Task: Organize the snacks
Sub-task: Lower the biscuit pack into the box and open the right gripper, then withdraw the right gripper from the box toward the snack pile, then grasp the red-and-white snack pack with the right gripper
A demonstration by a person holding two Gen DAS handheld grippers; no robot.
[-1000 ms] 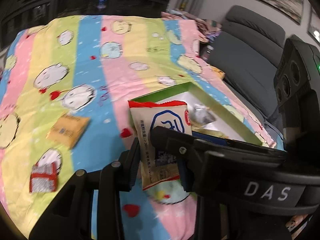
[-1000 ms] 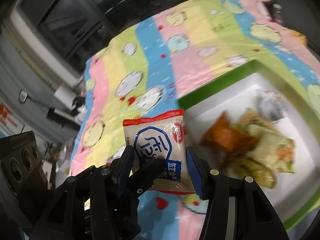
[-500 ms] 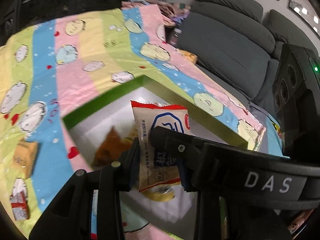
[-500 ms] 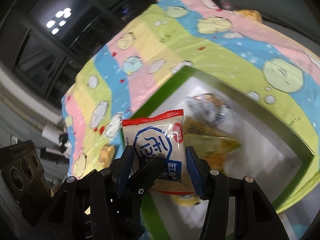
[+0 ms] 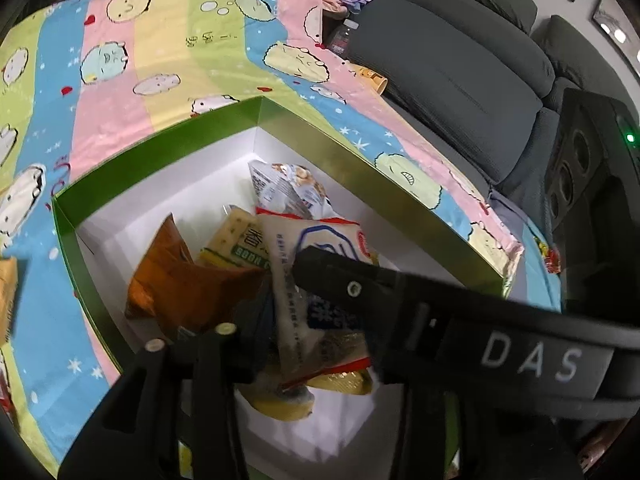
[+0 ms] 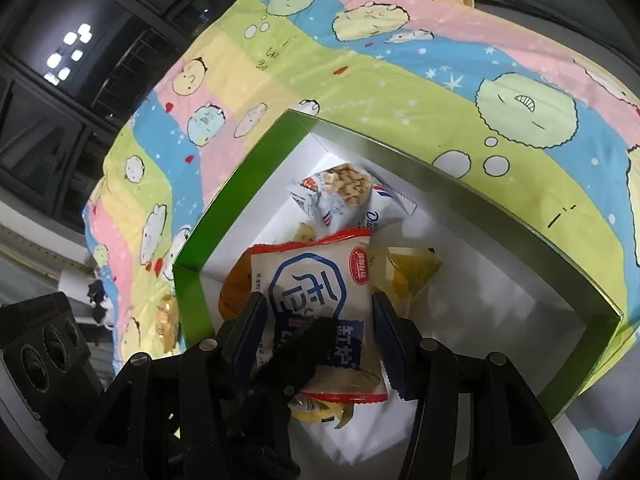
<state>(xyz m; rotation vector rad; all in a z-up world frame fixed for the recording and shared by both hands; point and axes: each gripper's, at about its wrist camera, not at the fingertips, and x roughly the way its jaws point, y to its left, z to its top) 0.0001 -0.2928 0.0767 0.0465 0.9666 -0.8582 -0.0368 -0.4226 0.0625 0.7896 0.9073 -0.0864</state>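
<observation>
Tabletop covered by a pastel striped cloth (image 5: 168,60) printed with cartoon creatures. Directly on the cloth rests a green-walled, white-lined box (image 5: 360,184), open at the top. An orange snack packet (image 6: 166,316) lies on the cloth just beside the box's outer wall.

I brought both tongs across from the striped cloth (image 5: 168,80) until they hung over the green box (image 6: 248,184), tipping them downward as I went. The white packet (image 6: 320,280) travelled with them and came to sit above the snacks piled inside the box. The left tongs (image 5: 316,320), which had been clamped tight on that packet, were opening, with the packet between their pads.
</observation>
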